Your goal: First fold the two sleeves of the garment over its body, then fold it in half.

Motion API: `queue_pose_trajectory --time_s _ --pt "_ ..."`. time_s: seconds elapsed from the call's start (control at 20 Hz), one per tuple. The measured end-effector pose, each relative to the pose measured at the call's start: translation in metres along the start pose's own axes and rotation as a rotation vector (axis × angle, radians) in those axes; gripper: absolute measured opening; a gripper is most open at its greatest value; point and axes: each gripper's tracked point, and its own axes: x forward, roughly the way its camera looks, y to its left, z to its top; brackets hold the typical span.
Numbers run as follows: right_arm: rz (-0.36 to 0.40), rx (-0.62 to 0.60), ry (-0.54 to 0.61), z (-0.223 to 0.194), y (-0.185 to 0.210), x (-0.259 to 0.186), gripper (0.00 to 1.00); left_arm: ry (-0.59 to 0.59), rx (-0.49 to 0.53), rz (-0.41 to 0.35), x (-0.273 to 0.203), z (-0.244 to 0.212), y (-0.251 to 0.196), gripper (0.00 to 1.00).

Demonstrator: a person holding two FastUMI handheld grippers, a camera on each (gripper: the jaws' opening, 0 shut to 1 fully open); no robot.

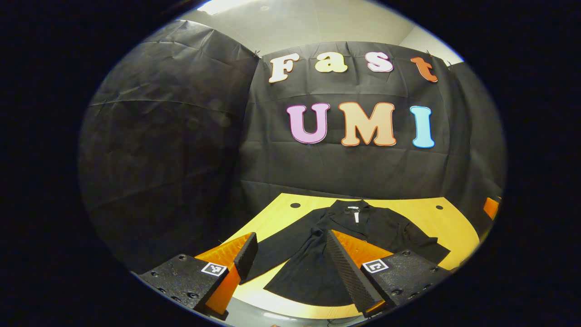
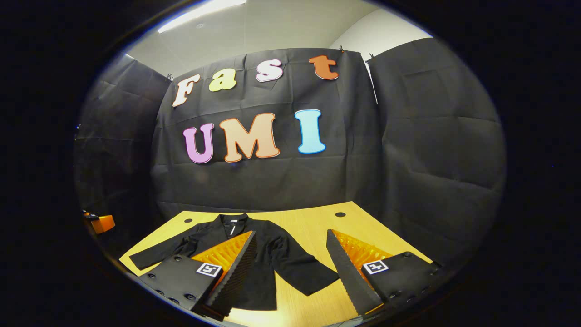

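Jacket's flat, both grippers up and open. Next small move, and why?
Probably lower the left gripper to the sleeve spread out beside the black jacket on the table and pinch its cuff. Neither sleeve is folded yet, both grippers hang open above the cloth, and sleeves come first.

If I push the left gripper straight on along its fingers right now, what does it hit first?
Most likely the black garment lying spread on the yellow table: the open left gripper points down at its lower body. Beyond it hangs the booth's black cloth wall. Depth is hard to judge here.
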Motion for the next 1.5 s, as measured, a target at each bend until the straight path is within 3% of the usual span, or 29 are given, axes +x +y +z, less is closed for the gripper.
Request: queue_pose_trajectory --time_s 0.4,0.65,0.7,0.85,0.9,1.05,1.1,1.2,1.5 --pt "-0.039 -0.056 0.083 -0.043 -0.04 0.059 0.97 0.028 -0.009 0.016 -0.001 -0.012 -0.001 0.93" --pt "-0.037 -0.095 0.227 -0.105 -0.059 0.104 0.94 0.062 -0.008 0.025 -0.001 -0.023 -0.005 0.93" --pt "-0.031 -0.103 0.262 -0.121 -0.062 0.112 0.97 0.066 -0.004 0.03 0.0 -0.024 -0.006 0.93" --pt "-0.027 -0.071 0.376 -0.159 -0.072 0.13 0.94 0.067 0.01 0.043 -0.001 -0.024 -0.006 0.93" --pt "-0.031 -0.057 0.4 -0.166 -0.074 0.135 0.98 0.066 0.016 0.05 -0.001 -0.023 -0.004 0.93" --pt "-0.046 -0.048 0.455 -0.186 -0.08 0.146 0.94 0.072 0.025 0.073 -0.002 -0.025 0.002 0.93" --pt "-0.045 -0.05 0.466 -0.191 -0.081 0.147 0.98 0.079 0.025 0.079 -0.002 -0.026 0.003 0.93" --pt "-0.041 -0.062 0.495 -0.202 -0.08 0.15 0.94 0.093 0.019 0.088 -0.004 -0.03 0.004 0.93" --pt "-0.02 -0.127 0.563 -0.23 -0.08 0.154 0.98 0.085 0.025 0.096 -0.003 -0.028 0.003 0.93"
